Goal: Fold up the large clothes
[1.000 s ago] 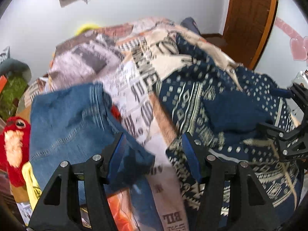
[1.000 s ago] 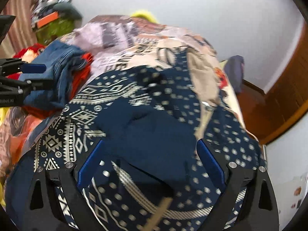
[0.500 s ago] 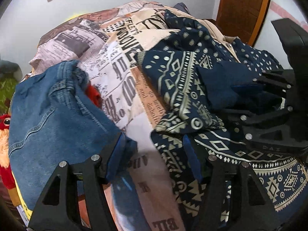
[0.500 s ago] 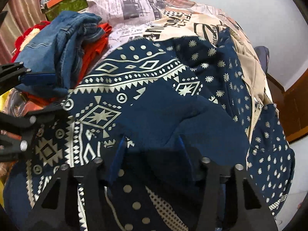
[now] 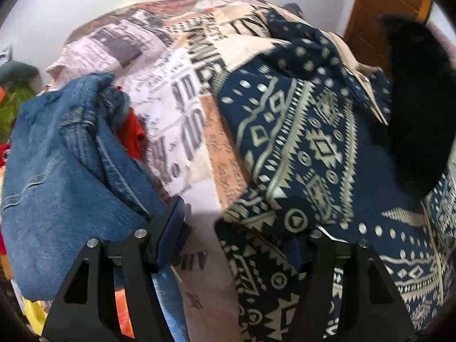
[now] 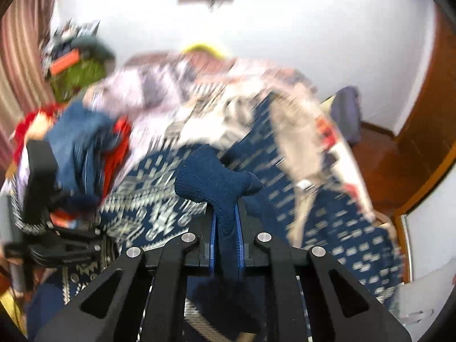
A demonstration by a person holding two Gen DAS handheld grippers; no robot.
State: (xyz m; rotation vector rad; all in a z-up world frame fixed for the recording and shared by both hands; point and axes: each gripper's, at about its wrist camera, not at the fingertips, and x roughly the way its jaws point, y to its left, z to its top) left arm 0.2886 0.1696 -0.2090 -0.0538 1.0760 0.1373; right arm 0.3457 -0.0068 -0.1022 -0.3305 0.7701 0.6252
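A large navy garment with cream geometric patterns (image 5: 307,142) lies spread over the bed; it also shows in the right wrist view (image 6: 159,205). My right gripper (image 6: 225,225) is shut on a plain navy ribbed part of that garment (image 6: 211,176) and holds it lifted above the bed. My left gripper (image 5: 236,236) is open, low over the bed at the garment's left edge, its right finger under a fold of the fabric. The left gripper shows at the left of the right wrist view (image 6: 57,245).
A pile of blue denim (image 5: 57,171) over red clothing (image 5: 132,131) lies left of the garment on the newspaper-print bedspread (image 5: 176,91). A wooden door (image 5: 379,8) stands at the right. A white wall is behind the bed. A black shape (image 5: 416,105) blocks the right side.
My right gripper has closed on the navy ribbed part and lifted it up off the bed. My left gripper has stayed open and edged forward against the garment's left edge.
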